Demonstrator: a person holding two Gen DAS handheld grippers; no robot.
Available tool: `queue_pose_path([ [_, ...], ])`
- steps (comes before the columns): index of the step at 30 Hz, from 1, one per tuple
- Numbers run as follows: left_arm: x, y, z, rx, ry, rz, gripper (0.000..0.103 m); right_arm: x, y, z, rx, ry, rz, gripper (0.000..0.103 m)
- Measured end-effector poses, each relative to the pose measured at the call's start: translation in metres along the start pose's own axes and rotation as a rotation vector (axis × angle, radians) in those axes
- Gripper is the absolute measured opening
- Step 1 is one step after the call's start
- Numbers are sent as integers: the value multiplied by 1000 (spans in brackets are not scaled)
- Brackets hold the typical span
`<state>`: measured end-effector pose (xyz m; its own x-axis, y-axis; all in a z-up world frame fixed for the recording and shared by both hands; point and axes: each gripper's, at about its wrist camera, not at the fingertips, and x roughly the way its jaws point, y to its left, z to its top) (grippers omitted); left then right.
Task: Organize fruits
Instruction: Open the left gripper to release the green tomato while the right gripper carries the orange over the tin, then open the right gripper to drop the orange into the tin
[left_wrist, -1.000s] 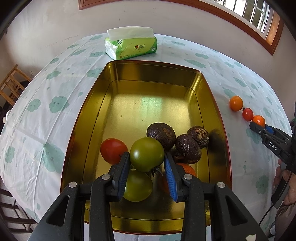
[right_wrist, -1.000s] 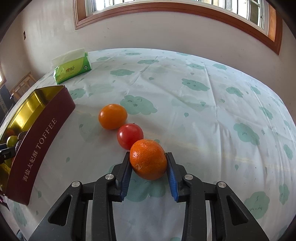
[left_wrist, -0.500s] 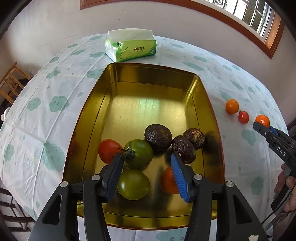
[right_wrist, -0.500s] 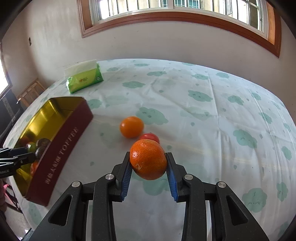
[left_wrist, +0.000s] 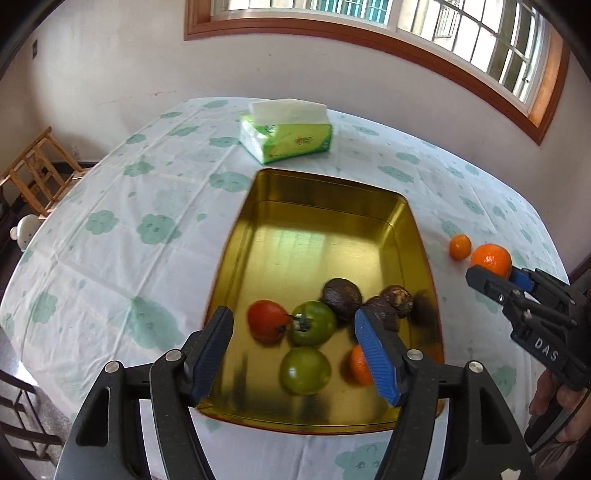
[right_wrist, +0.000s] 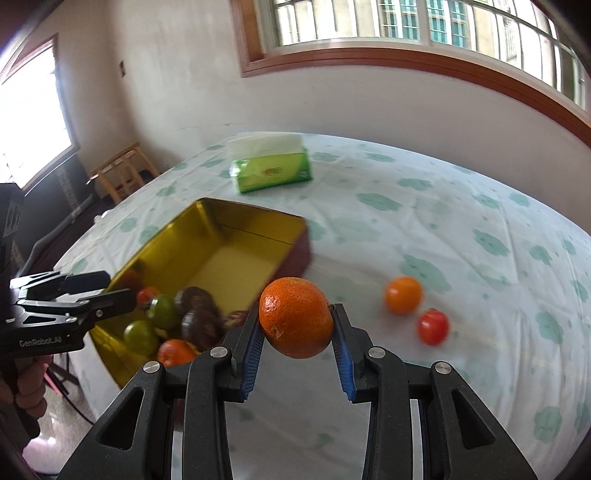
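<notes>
A gold tin (left_wrist: 258, 229) (right_wrist: 207, 218) on the table holds a red tomato (left_wrist: 267, 320), two green tomatoes (left_wrist: 314, 323), three dark brown fruits (left_wrist: 341, 293) and an orange fruit (left_wrist: 360, 363). My left gripper (left_wrist: 295, 354) is open and empty above the tin's near end; it also shows in the right wrist view (right_wrist: 92, 295). My right gripper (right_wrist: 297, 332) is shut on a mandarin (right_wrist: 295, 317), held in the air right of the tin, seen also in the left wrist view (left_wrist: 491, 260). A small orange (right_wrist: 403, 295) and a red tomato (right_wrist: 433, 326) lie on the cloth.
A green tissue pack (left_wrist: 286, 136) (right_wrist: 269, 166) lies beyond the tin. The table has a white cloth with green clouds (left_wrist: 110, 240). A wooden chair (left_wrist: 33, 170) stands at the left, past the table edge. A wall with windows is behind.
My left gripper let go of the green tomato, opened wide and pulled up and back. My right gripper lifted the mandarin off the cloth and carried it toward the tin.
</notes>
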<state>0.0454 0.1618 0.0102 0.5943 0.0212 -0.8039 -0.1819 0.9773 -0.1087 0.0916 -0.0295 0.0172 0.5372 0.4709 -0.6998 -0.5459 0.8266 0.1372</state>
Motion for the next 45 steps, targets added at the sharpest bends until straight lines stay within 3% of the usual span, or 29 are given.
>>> queue_pose_path([
  [6, -4, 27, -5, -44, 2, 58, 67, 17, 46, 5, -70, 19, 80, 36],
  [15, -8, 51, -11, -80, -11, 109, 67, 43, 81, 4, -123, 57, 138, 36],
  [22, -10, 57, -15, -67, -26, 125, 67, 58, 84, 2, -127, 83, 145, 36],
  [45, 0, 63, -22, -110, 61, 130, 67, 70, 98, -3, -176, 100, 140, 37],
])
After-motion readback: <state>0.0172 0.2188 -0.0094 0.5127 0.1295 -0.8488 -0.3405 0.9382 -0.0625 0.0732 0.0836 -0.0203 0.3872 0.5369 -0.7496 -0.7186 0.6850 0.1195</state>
